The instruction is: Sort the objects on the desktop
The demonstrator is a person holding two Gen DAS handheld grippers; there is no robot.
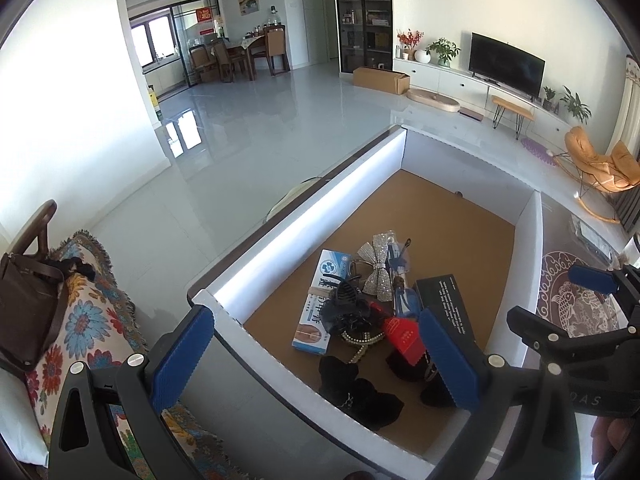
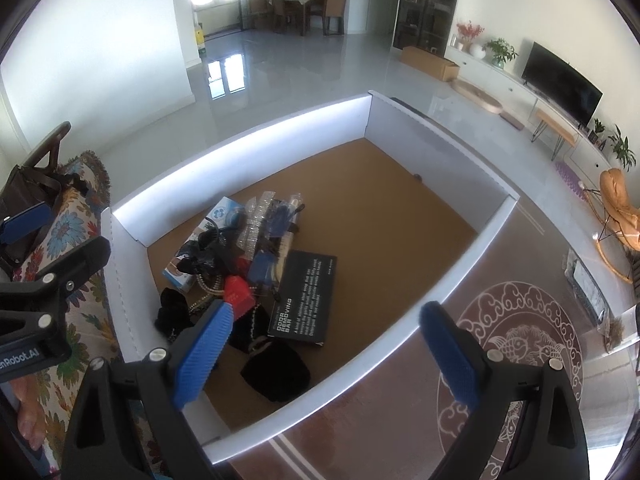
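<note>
Both the left gripper (image 1: 316, 356) and the right gripper (image 2: 326, 354) hang open, ribbed blue pads empty, above a white-walled tray (image 2: 400, 364) with a brown floor. Ahead of the right gripper lies a flat black box (image 2: 306, 298) – its white print seems to read "ODOR REMOVING BAR" – beside a rhinestone bow (image 1: 374, 266), a blue-white carton (image 1: 320, 300) and soft black pouches (image 2: 276, 376).

We're in somebody's home, an open living and dining room. A glossy pale tiled floor (image 1: 256, 120) runs back to a wooden dining table (image 1: 248, 46) ringed with chairs beside big windows. Along the right wall there's a flat television (image 1: 506, 63) on a long white cabinet (image 1: 448, 78), potted plants (image 1: 442, 50) next to it, and a tall dark glass-fronted cabinet (image 1: 362, 16). An orange rocking chair (image 1: 600, 166) sits in the corner, a flowered throw (image 1: 92, 320) nearby.
</note>
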